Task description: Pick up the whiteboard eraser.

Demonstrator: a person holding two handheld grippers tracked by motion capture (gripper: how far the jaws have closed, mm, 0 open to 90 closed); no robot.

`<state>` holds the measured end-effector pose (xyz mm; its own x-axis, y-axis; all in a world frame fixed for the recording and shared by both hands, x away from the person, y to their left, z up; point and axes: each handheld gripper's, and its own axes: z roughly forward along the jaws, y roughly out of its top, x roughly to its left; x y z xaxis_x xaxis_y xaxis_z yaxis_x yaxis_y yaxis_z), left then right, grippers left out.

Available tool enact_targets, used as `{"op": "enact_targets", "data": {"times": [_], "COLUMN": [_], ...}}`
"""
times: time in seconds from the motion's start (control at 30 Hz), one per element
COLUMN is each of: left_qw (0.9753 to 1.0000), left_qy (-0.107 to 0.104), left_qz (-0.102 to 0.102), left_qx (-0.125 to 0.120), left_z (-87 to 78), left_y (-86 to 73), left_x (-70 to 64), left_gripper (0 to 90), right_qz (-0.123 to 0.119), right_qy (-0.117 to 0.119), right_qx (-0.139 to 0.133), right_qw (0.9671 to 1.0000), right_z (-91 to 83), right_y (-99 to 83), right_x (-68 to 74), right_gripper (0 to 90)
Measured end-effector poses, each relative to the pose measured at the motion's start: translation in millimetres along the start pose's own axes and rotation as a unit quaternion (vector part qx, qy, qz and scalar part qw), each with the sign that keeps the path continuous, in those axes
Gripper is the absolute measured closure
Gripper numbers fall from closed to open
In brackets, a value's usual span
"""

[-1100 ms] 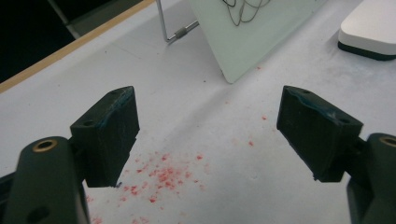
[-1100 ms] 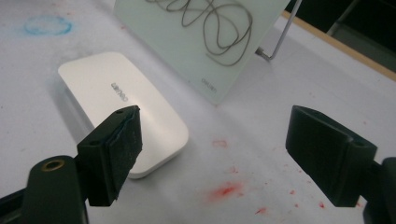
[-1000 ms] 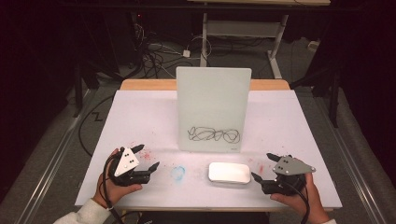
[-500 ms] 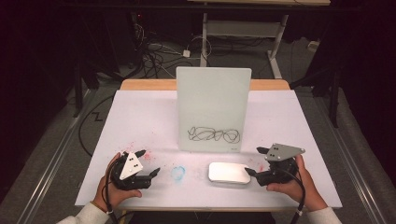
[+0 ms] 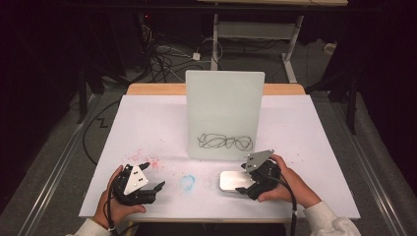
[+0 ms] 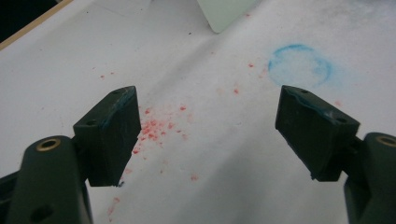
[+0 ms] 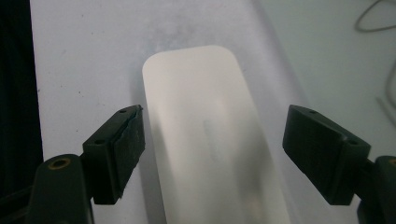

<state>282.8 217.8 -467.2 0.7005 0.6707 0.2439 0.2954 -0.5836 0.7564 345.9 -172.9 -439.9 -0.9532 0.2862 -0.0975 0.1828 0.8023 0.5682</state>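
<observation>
A white rounded eraser block (image 5: pixel 230 180) lies flat on the white table near the front edge. My right gripper (image 5: pixel 242 180) is open, one jaw on each side of the block's right end. In the right gripper view the block (image 7: pixel 201 121) runs lengthwise between the jaws of that gripper (image 7: pixel 212 140), with a gap on both sides. Behind it an upright whiteboard (image 5: pixel 223 108) carries a black scribble (image 5: pixel 225 142) near its lower edge. My left gripper (image 5: pixel 153 176) is open and holds nothing at the front left, and in its own view that gripper (image 6: pixel 208 126) is over bare table.
A faint blue ring stain (image 5: pixel 187 182) marks the table between the grippers, also seen as the blue ring (image 6: pixel 300 65). Red specks (image 6: pixel 154 128) lie under the left gripper. The table's front edge (image 5: pixel 206 219) is close to both hands. Cables lie on the floor (image 5: pixel 162 54) behind.
My right gripper has moved left and away from the front edge until its open jaws straddle the eraser block's end. The left gripper has hardly shifted.
</observation>
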Motion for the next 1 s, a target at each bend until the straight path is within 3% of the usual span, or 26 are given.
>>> {"op": "enact_targets", "data": {"times": [0.13,0.23,0.3,0.5,0.6,0.7,0.87,1.0], "left_qw": [0.9999,0.9999,0.9998,0.9997,0.9995,0.9995,0.9996,0.9998], "left_qy": [0.007,0.005,0.004,0.000,0.000,-0.003,-0.001,-0.001], "left_qz": [-0.003,-0.003,-0.002,0.006,0.007,0.010,0.009,0.003], "left_qx": [0.010,0.015,0.017,0.024,0.030,0.030,0.027,0.019], "left_z": [0.7,2.1,3.5,7.4,10.0,10.7,10.4,8.4], "left_y": [-1.0,-1.5,-1.1,0.5,0.8,1.4,1.8,2.0], "left_x": [0.6,1.4,1.1,0.2,0.2,-0.3,-0.1,2.0], "left_gripper": [21.4,21.3,21.4,21.3,21.4,21.4,21.4,21.4], "right_qz": [0.001,0.000,-0.017,-0.015,-0.031,-0.023,-0.036,-0.027], "right_qy": [0.011,0.029,0.037,0.048,0.043,0.046,0.033,0.008], "right_qx": [0.019,0.032,0.046,0.043,0.044,0.043,0.042,0.012], "right_qw": [0.9998,0.9991,0.9981,0.9978,0.9976,0.9978,0.9979,0.9995], "right_z": [13.0,17.0,20.1,17.9,18.3,16.7,12.6,3.1], "right_y": [1.3,-0.3,-1.6,-3.8,-4.4,-4.8,-3.8,-0.8], "right_x": [-5.2,-7.9,-8.3,-10.4,-9.7,-8.5,-4.0,-1.0], "right_gripper": [16.7,21.4,23.1,27.6,28.5,30.3,30.7,30.9]}}
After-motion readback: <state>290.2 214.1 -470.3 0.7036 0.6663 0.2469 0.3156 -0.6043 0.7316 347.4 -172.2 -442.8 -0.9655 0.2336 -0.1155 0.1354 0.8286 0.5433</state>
